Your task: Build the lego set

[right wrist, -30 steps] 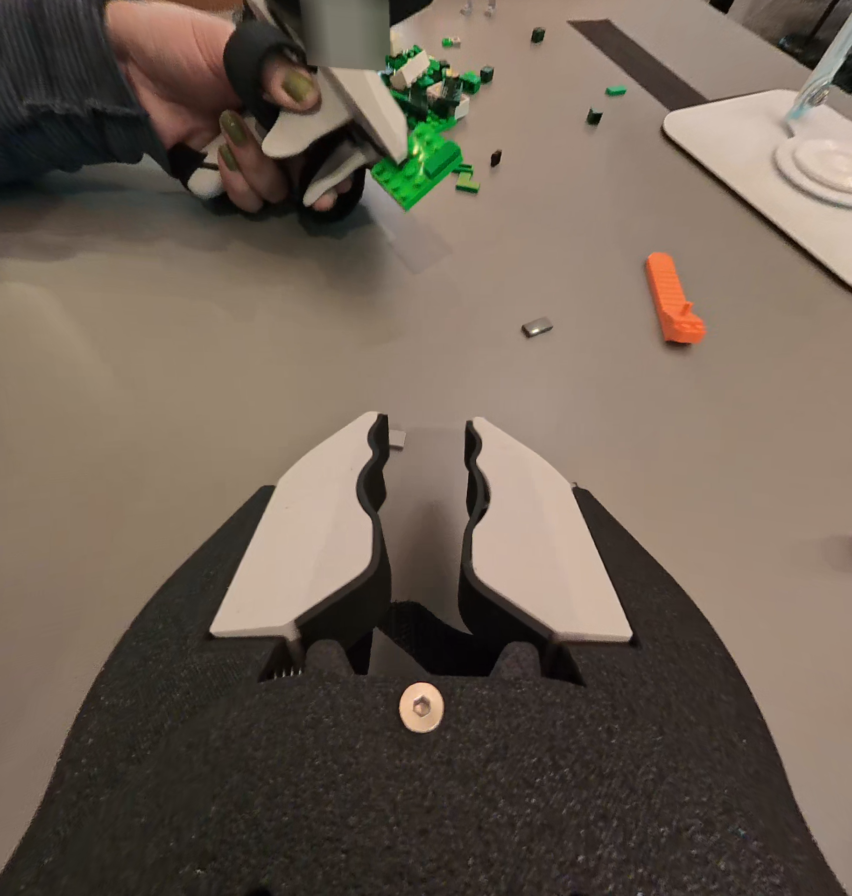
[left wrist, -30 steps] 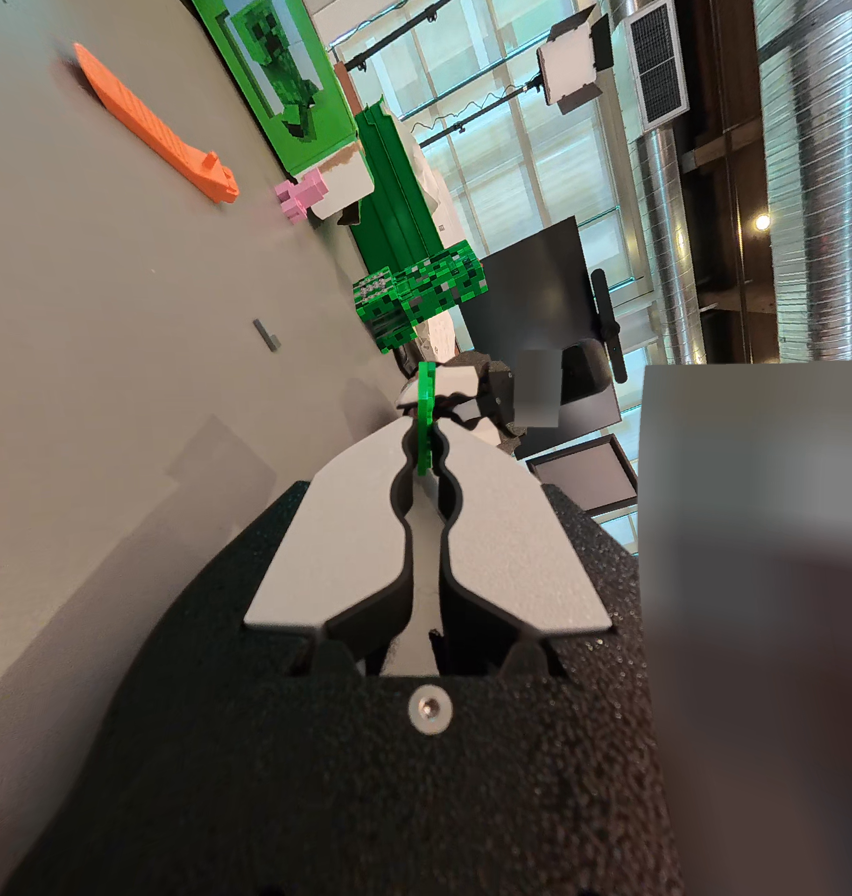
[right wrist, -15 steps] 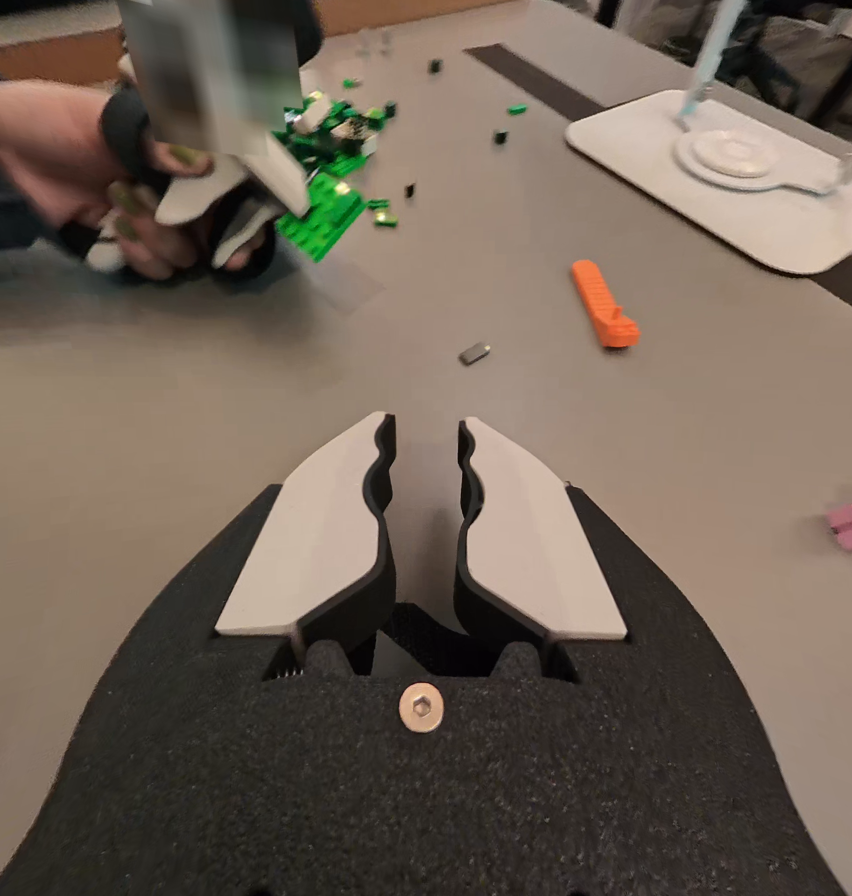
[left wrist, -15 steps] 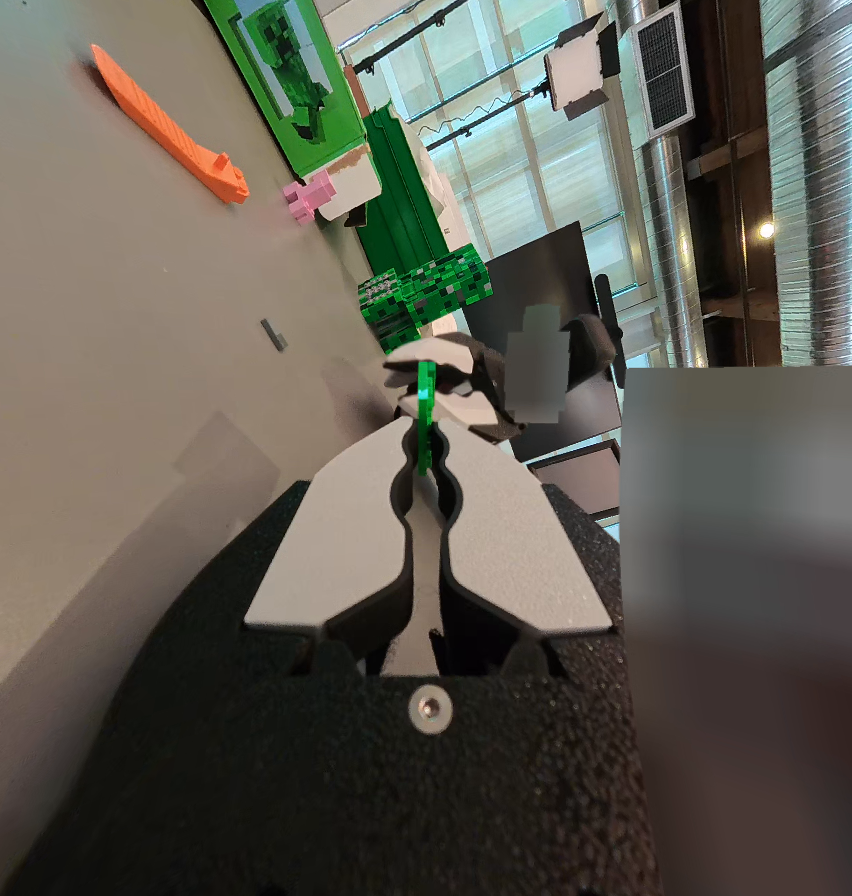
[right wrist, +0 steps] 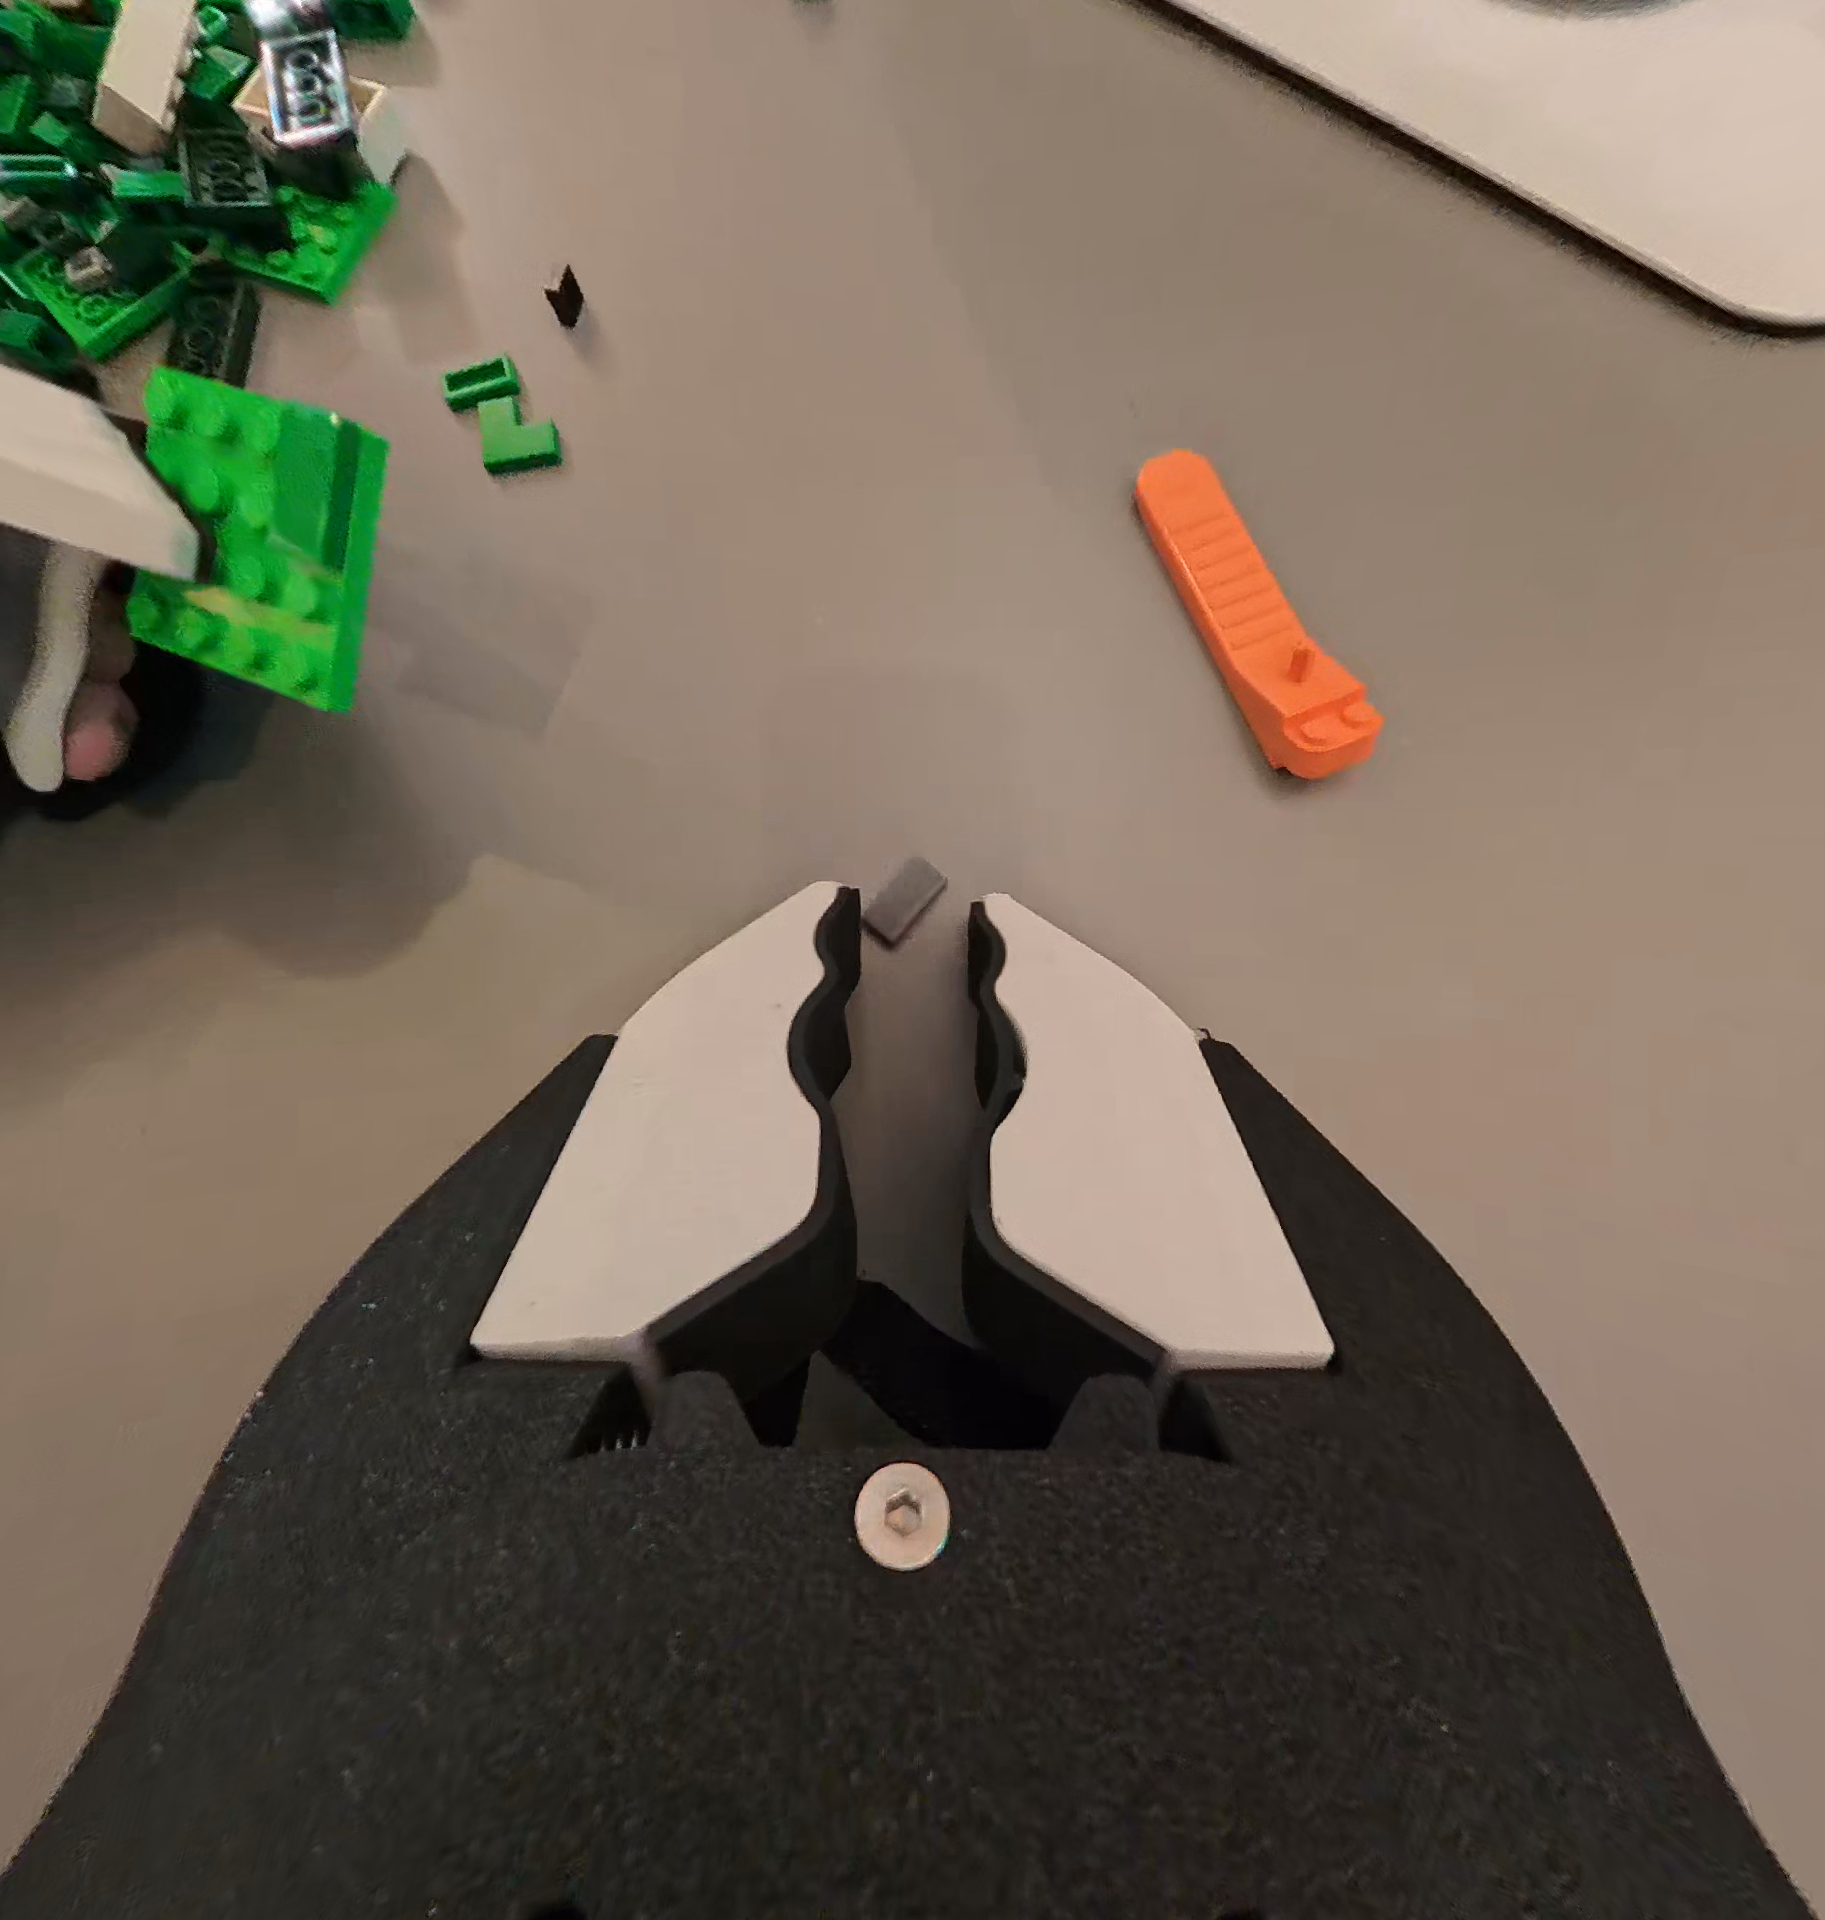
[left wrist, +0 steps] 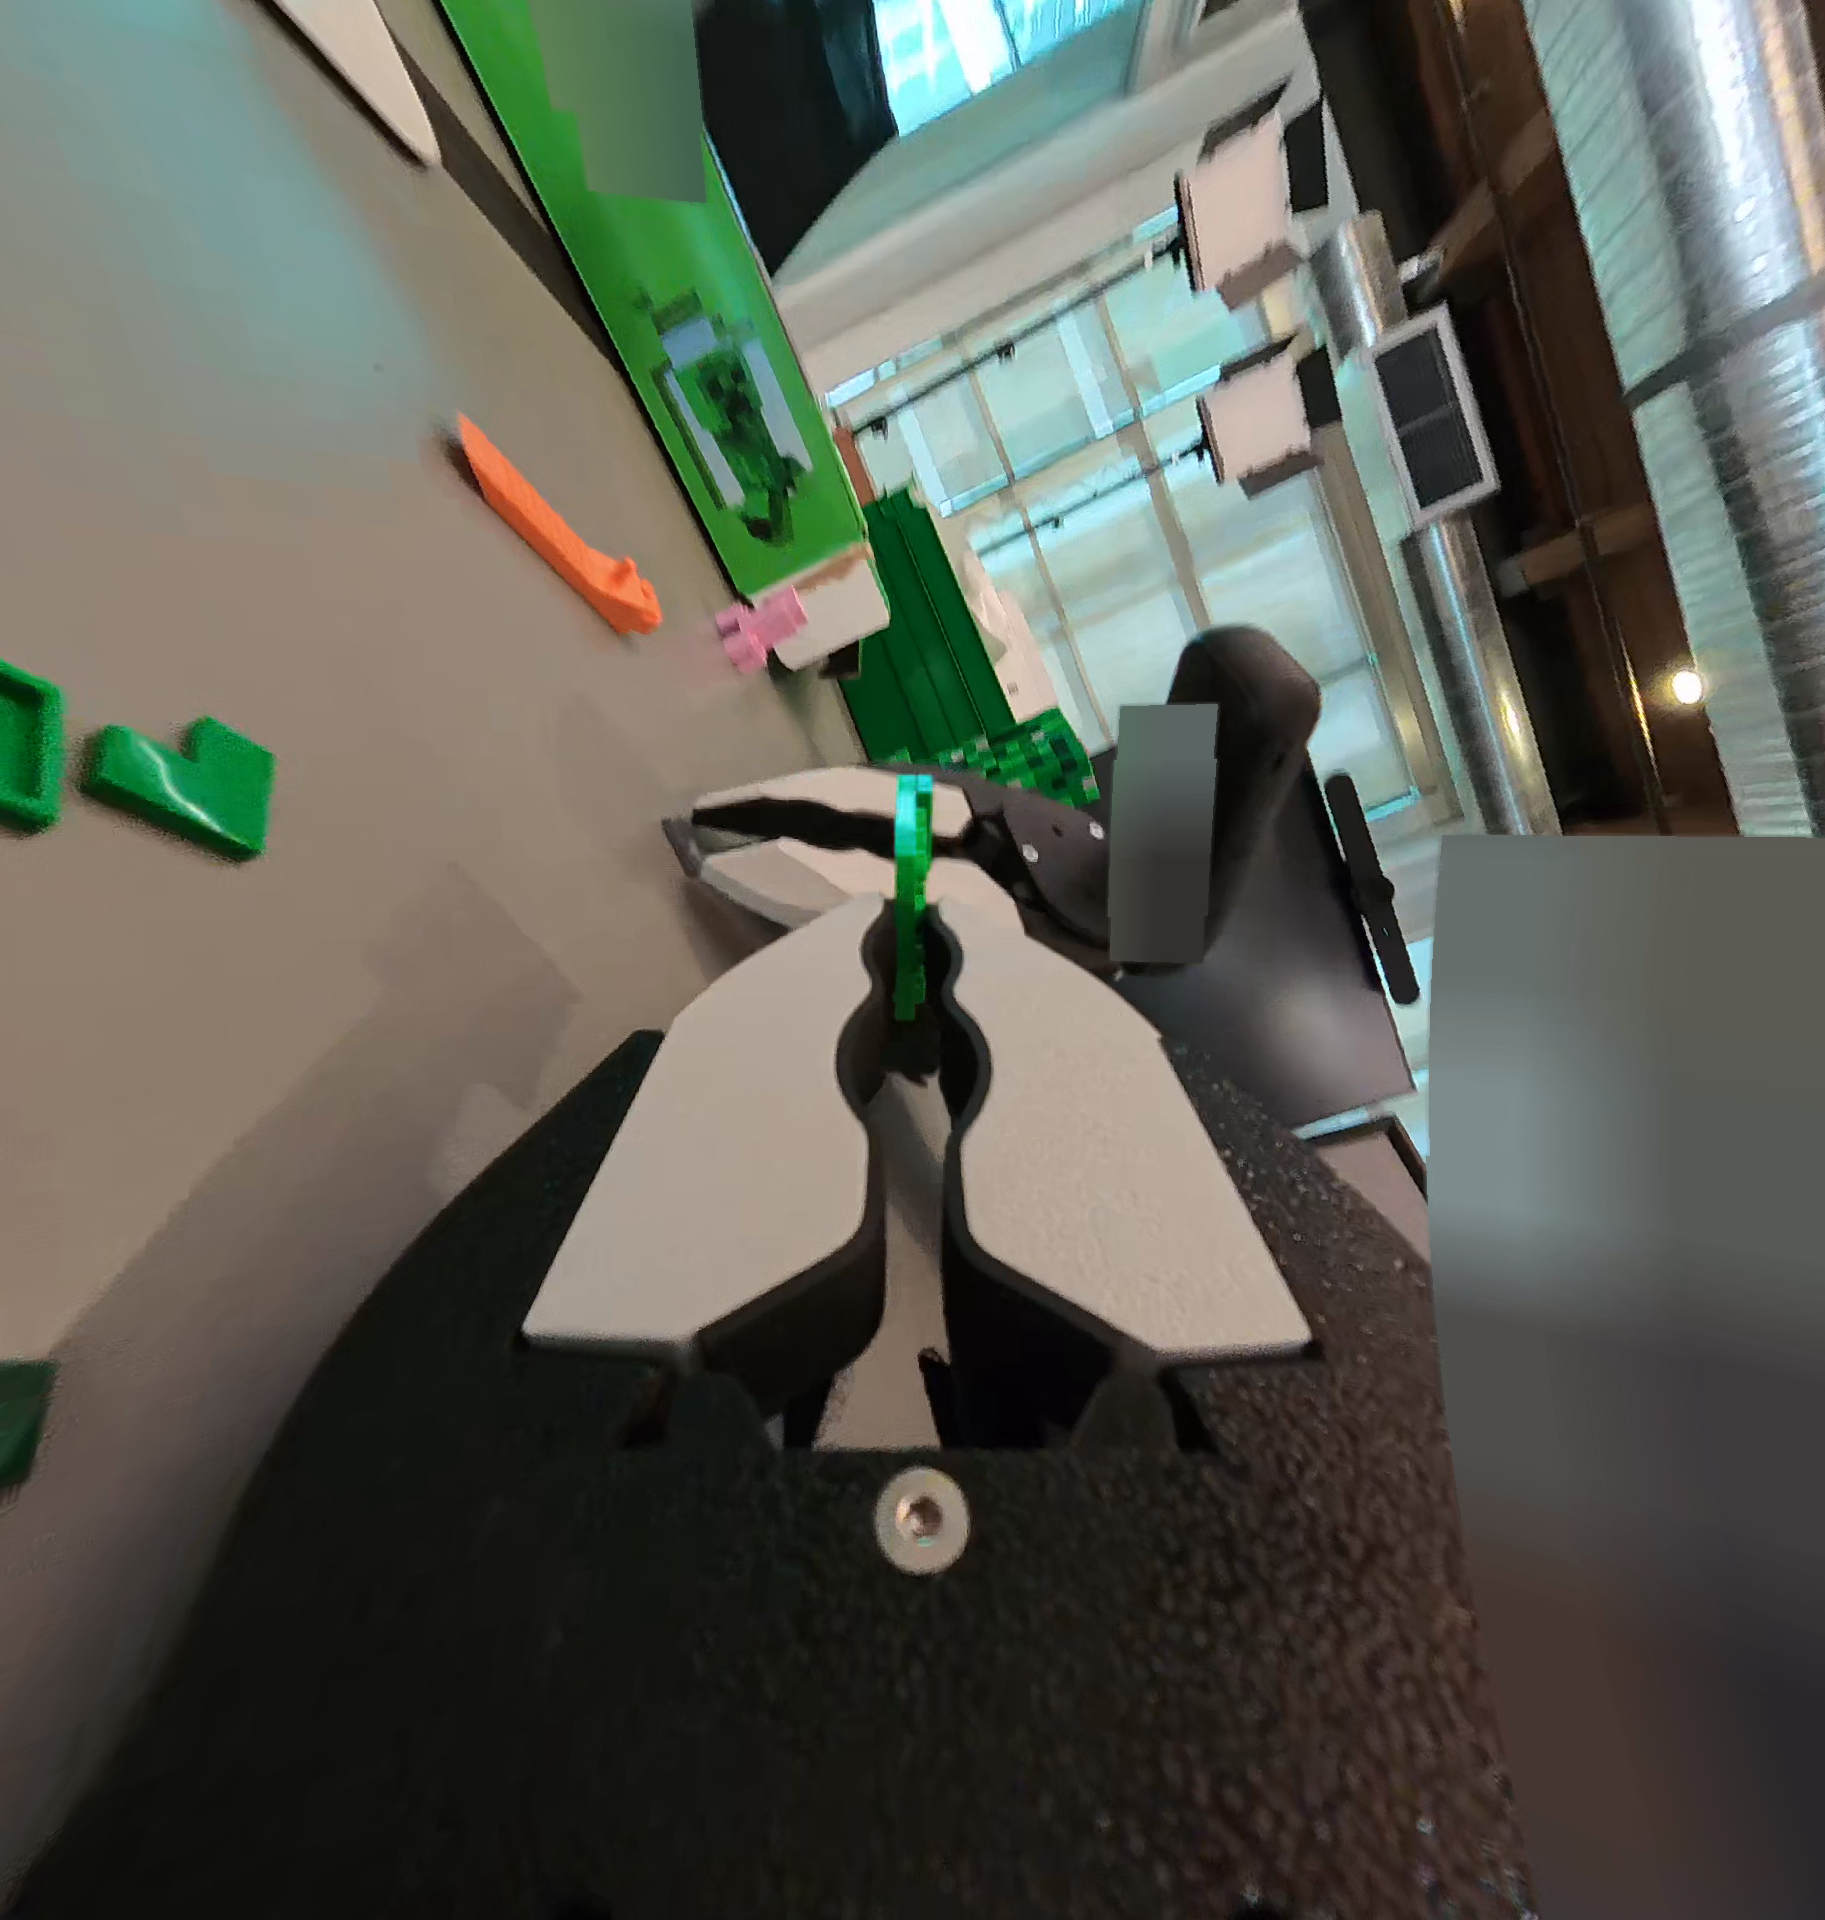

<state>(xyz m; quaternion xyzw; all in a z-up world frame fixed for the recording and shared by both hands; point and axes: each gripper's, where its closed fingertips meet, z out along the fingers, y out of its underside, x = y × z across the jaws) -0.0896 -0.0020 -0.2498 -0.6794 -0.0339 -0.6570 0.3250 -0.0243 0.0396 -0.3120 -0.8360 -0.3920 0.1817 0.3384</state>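
My left gripper (left wrist: 910,914) is shut on a bright green lego plate (left wrist: 910,883), seen edge-on, held above the grey table. The plate also shows in the right wrist view (right wrist: 264,540) at the left edge, studs up, with darker green pieces on it. My right gripper (right wrist: 908,909) is open, low over the table, with a small grey tile (right wrist: 903,900) lying between its fingertips. The right gripper also shows in the left wrist view (left wrist: 825,852), just beyond the held plate. A pile of green, black and white lego pieces (right wrist: 139,177) lies at the upper left.
An orange brick separator (right wrist: 1251,613) lies right of centre. Two small green pieces (right wrist: 503,416) and a tiny black piece (right wrist: 565,296) lie near the pile. A white base plate (right wrist: 1573,135) sits at the far right. A green set box (left wrist: 679,343), a pink piece (left wrist: 757,629) and a pixel-patterned green build (left wrist: 1043,764) stand beyond. About 10 cm separates my left fingertips from my right. The orange brick separator (right wrist: 1251,613) lies some 8 cm from my right tips, 15 cm from my left tips. It turns up in the left wrist view (left wrist: 567,543) as well.
My right gripper has moved forward and down toward the small grey tile, which now lies between its fingertips. My left gripper, still holding the green plate, has shifted relative to the table.
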